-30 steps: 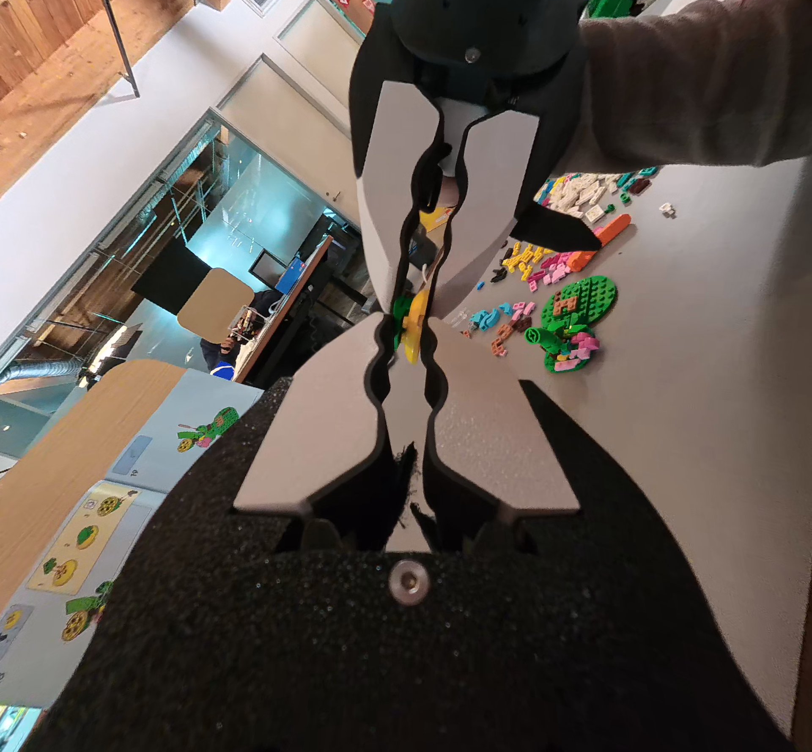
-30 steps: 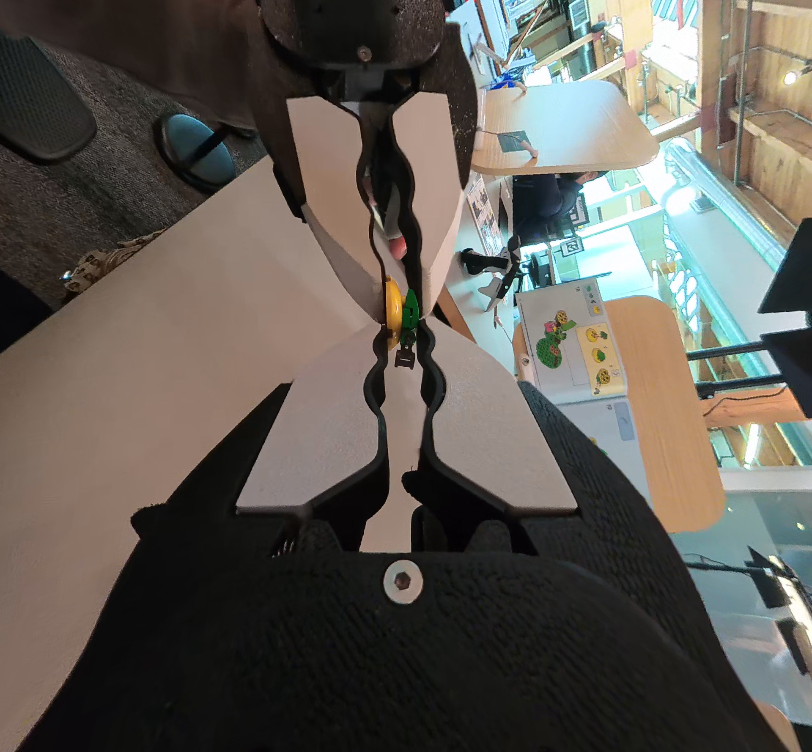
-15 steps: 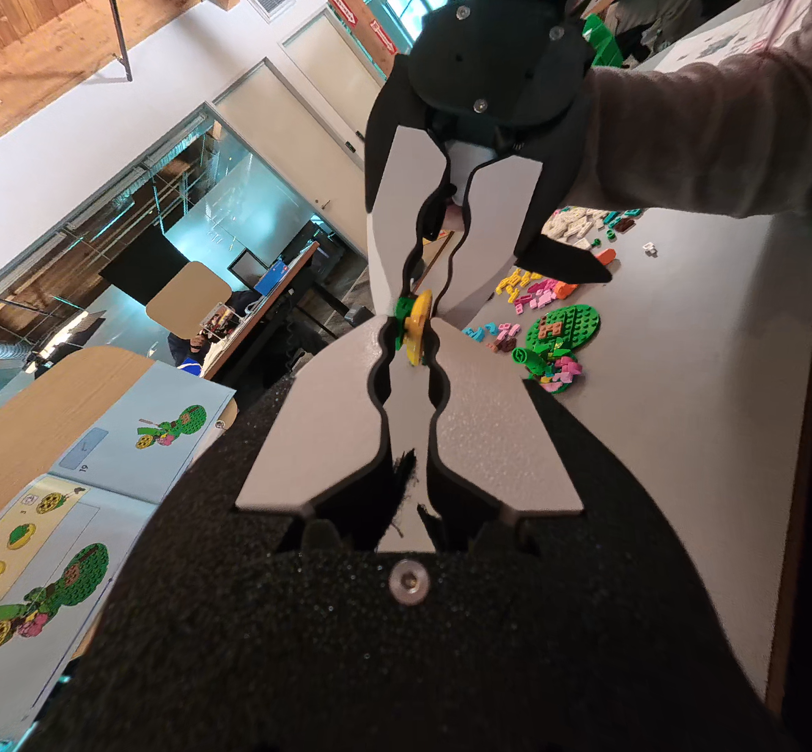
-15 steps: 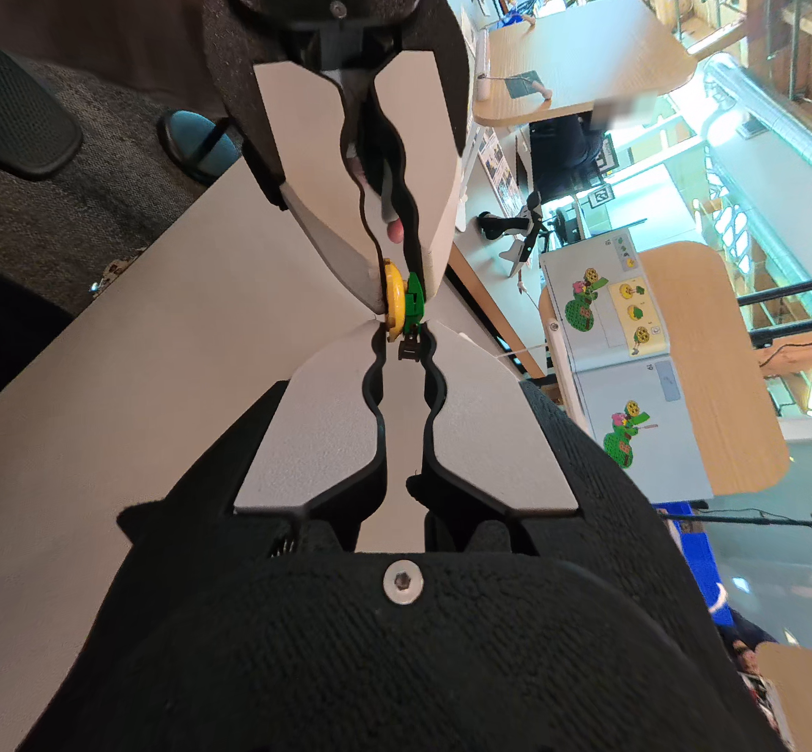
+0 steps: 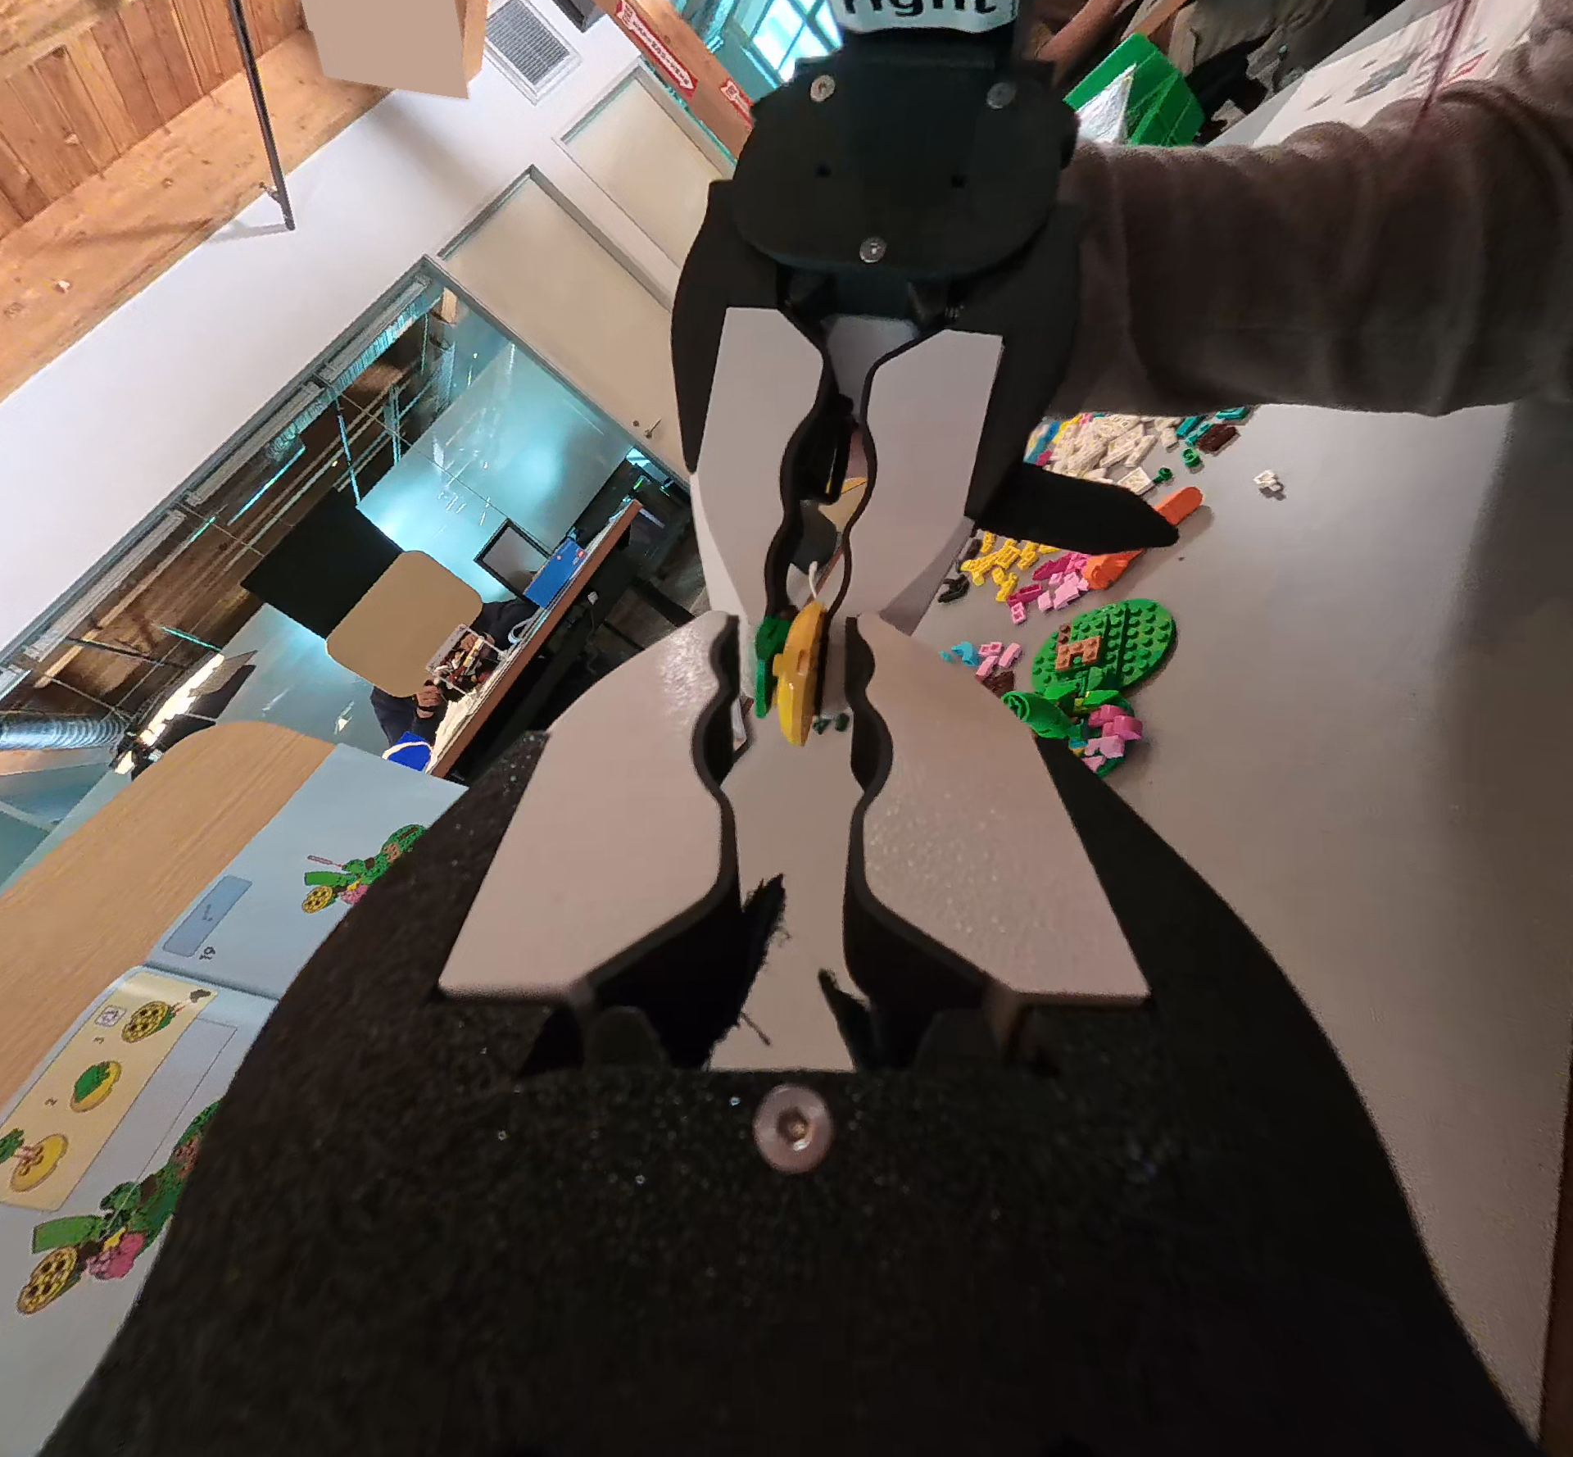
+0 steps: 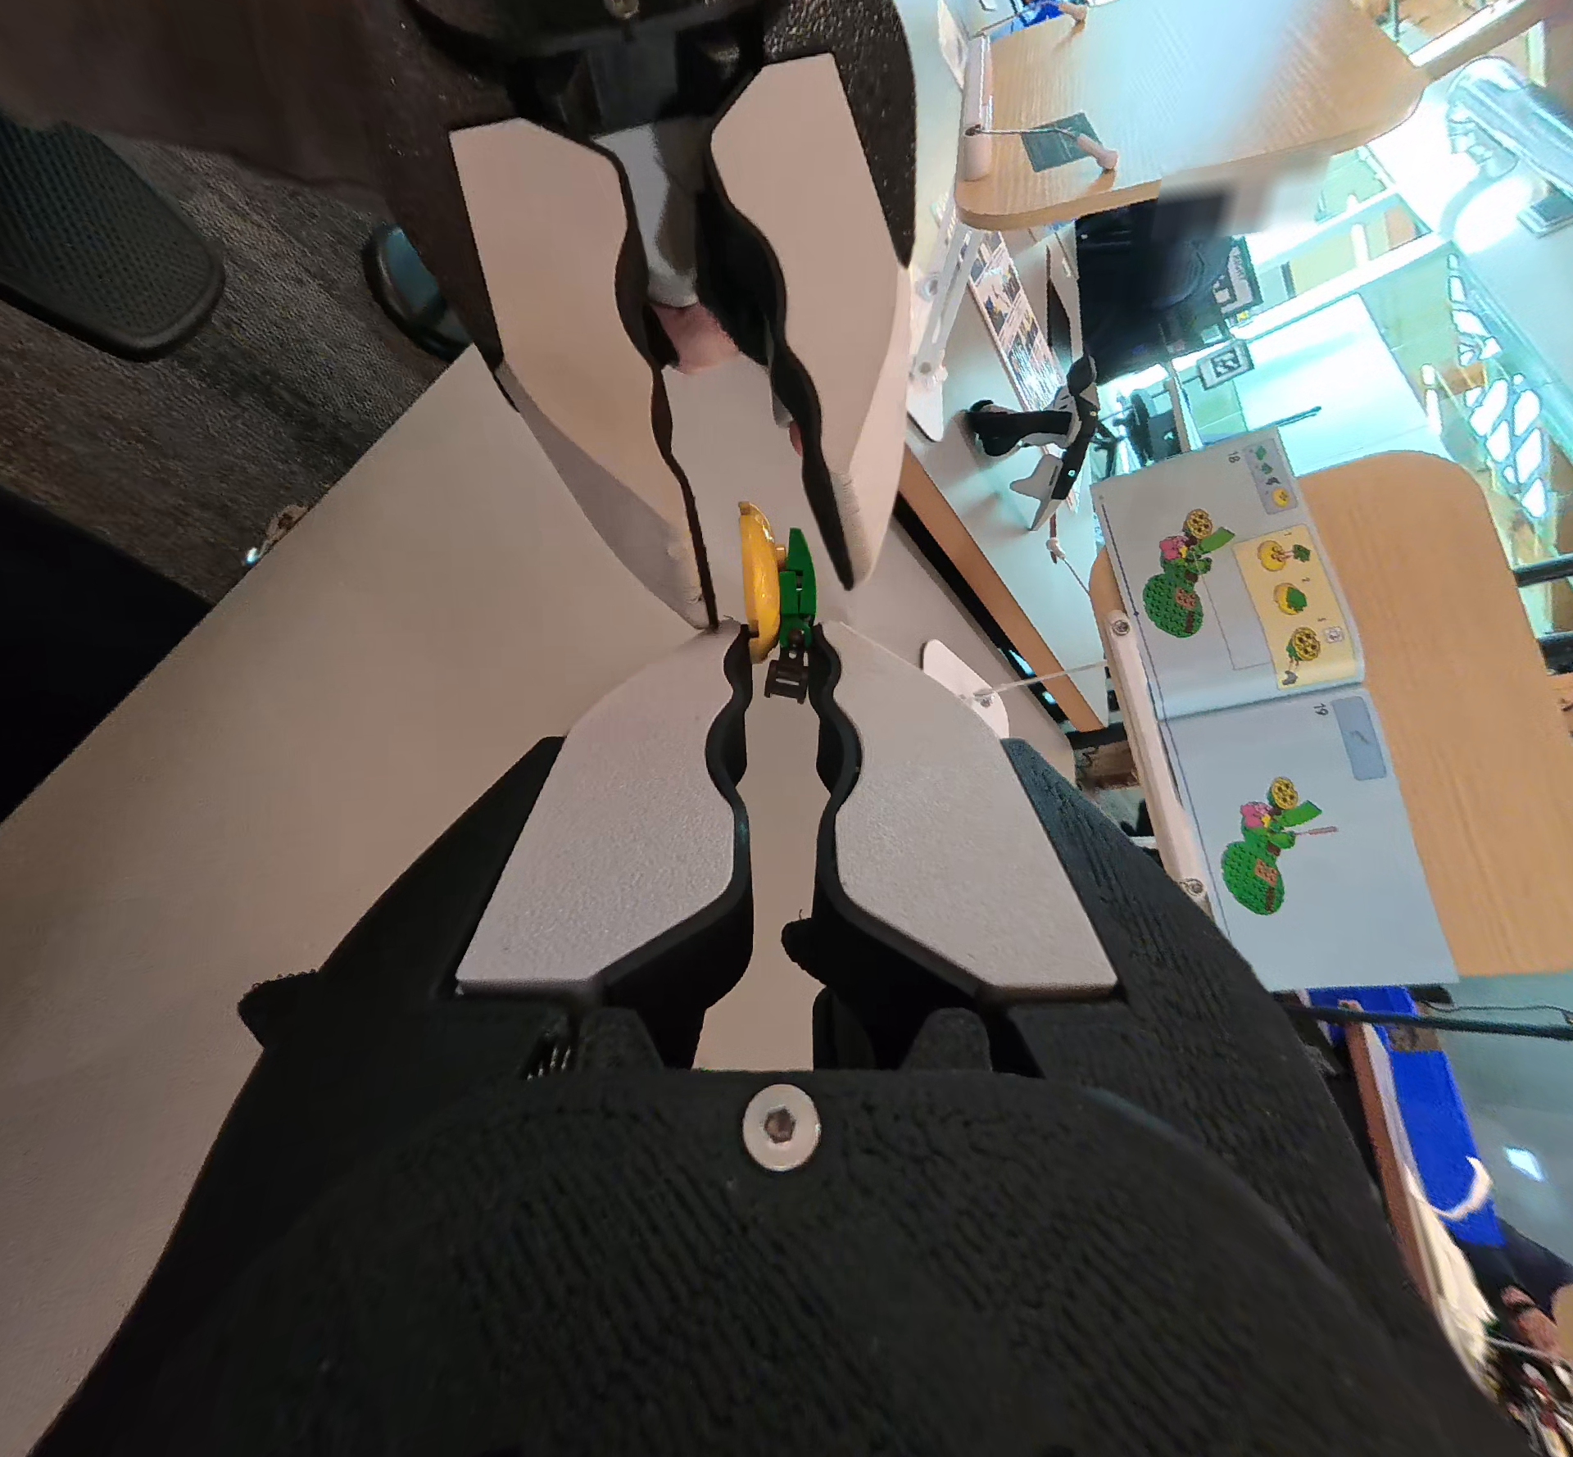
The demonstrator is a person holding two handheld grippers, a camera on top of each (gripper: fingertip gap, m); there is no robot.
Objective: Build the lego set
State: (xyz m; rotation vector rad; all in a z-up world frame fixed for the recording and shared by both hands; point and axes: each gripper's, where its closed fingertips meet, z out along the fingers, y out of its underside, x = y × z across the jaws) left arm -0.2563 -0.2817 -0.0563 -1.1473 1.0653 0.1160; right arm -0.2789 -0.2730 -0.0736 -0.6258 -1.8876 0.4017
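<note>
A small lego piece, a yellow disc (image 6: 757, 573) with a green leaf (image 6: 798, 582) and a dark stem (image 6: 787, 684), hangs in the air between my two grippers, which face each other tip to tip. My right gripper (image 6: 779, 637) is shut on its lower edge and stem. My left gripper (image 6: 779, 594) stands open around the disc, with a gap on both sides. The left wrist view shows the same: my left gripper (image 5: 796, 650) is apart from the yellow disc (image 5: 802, 675), and the right gripper (image 5: 804, 616) pinches it from above.
A green round baseplate (image 5: 1106, 637) with a part-built plant lies on the grey table (image 5: 1362, 863). Loose coloured bricks (image 5: 1034, 577) and white bricks (image 5: 1106, 445) lie behind it. An open instruction booklet (image 6: 1260, 650) stands on a holder. A person's sleeve (image 5: 1277, 267) reaches in from the right.
My left gripper was shut on the yellow and green piece and has now opened off it. The right gripper keeps its hold. Both grippers have tilted a little.
</note>
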